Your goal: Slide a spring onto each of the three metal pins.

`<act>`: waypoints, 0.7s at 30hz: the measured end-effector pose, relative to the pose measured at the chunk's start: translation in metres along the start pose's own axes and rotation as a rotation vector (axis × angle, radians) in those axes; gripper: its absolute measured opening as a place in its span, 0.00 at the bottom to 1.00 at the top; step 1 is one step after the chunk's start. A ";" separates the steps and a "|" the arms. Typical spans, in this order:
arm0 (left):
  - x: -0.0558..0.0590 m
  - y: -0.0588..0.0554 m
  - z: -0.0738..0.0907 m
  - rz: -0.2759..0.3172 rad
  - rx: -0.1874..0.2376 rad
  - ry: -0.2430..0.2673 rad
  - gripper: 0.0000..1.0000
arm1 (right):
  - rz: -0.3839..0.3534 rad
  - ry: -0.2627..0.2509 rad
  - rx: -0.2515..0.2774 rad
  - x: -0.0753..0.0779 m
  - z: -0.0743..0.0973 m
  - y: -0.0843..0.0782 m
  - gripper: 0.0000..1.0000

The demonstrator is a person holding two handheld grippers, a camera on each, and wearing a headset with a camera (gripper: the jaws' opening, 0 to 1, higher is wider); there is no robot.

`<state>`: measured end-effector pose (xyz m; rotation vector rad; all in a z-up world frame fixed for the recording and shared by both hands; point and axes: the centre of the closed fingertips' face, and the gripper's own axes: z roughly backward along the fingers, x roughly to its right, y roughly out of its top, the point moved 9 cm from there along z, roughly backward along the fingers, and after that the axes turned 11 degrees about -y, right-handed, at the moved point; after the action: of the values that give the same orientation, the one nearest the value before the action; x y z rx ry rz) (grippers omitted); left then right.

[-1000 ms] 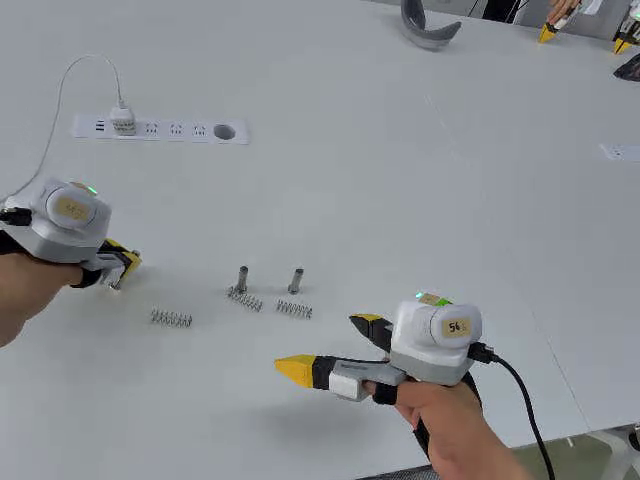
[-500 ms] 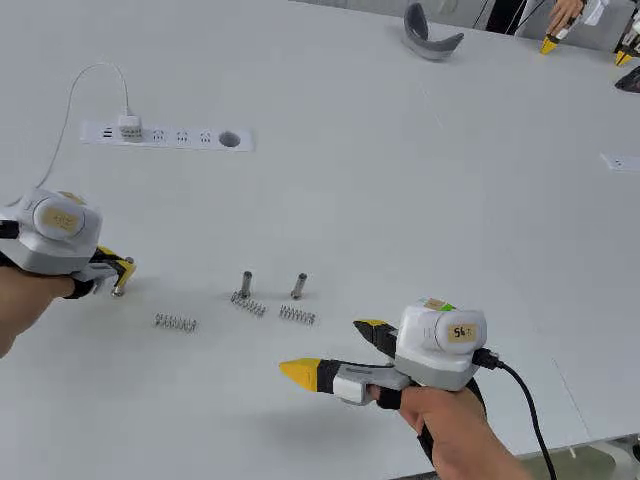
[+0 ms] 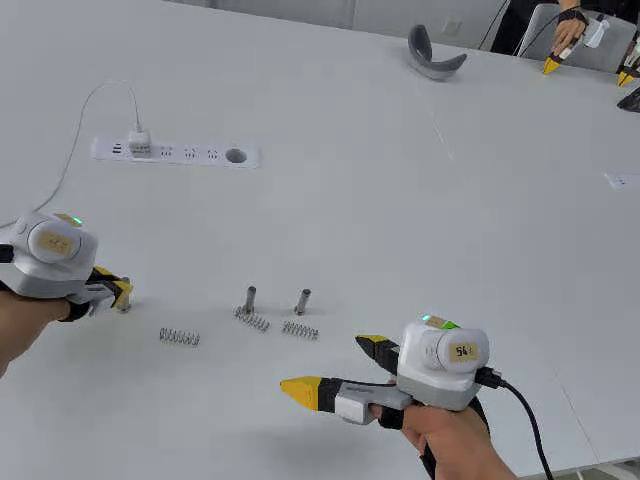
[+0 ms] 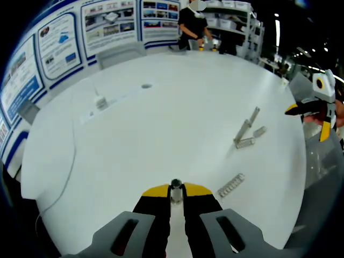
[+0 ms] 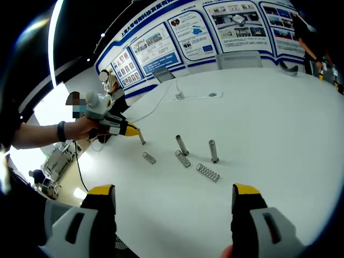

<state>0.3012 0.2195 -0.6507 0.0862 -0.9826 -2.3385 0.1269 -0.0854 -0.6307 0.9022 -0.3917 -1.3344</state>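
Left gripper (image 3: pixel 115 290) is clamped shut on pin 1 (image 4: pixel 176 192), jaws tight on either side of it with the pin top poking up between the yellow tips. Pin 1 is held about upright, low over the bench (image 3: pixel 400 200) near its left edge; I cannot tell whether its foot touches the surface.

Right gripper (image 3: pixel 335 366) is spread wide with nothing between its jaws, held over the near edge of the bench, well apart from the left gripper.

Pins, count 3: pin 1 in the left gripper, plus two standing upright on the bench toward the near edge, between the two grippers. Pin 2 (image 3: pixel 250 298) is the one on the left, with pin 3 (image 3: pixel 302 299) near it on the right, not touching. None of the three has a spring on it.

Springs, count 3, all lying flat on the bench:
- Spring 1 (image 3: pixel 180 337) lies alone between the left gripper and pin 2, a little closer to the near edge.
- Spring 2 (image 3: pixel 252 319) lies at the foot of pin 2, touching or just beside it.
- Spring 3 (image 3: pixel 300 330) lies just beside pin 3 on the near-edge side, with a small gap showing in the right gripper view.

Other items:
- One white power strip (image 3: pixel 175 153) sits toward the far left of the bench, with one white plug (image 3: pixel 139 139) in it and a cable (image 3: pixel 75 130) running off toward the left edge.
- One grey curved object (image 3: pixel 432 52) sits near the far edge.
- At the far right corner, another person's hand (image 3: pixel 568 25) holds a yellow-tipped gripper.
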 end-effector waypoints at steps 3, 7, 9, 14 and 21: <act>0.001 -0.001 0.000 0.000 0.002 0.001 0.07 | 0.000 0.001 -0.001 0.000 0.000 0.000 0.91; 0.003 -0.002 0.000 0.004 0.009 0.004 0.07 | 0.001 0.003 0.001 -0.001 0.000 0.000 0.91; 0.004 -0.003 0.000 0.002 0.012 0.007 0.07 | 0.001 0.003 0.000 -0.001 0.000 0.000 0.91; 0.008 -0.003 -0.001 0.004 0.014 0.006 0.07 | 0.002 0.003 0.000 -0.001 0.000 0.000 0.91; 0.020 -0.001 -0.005 0.001 0.020 -0.005 0.07 | 0.000 0.003 0.002 -0.001 0.000 0.000 0.91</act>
<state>0.2858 0.2065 -0.6515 0.0886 -1.0086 -2.3294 0.1266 -0.0846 -0.6299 0.9058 -0.3907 -1.3328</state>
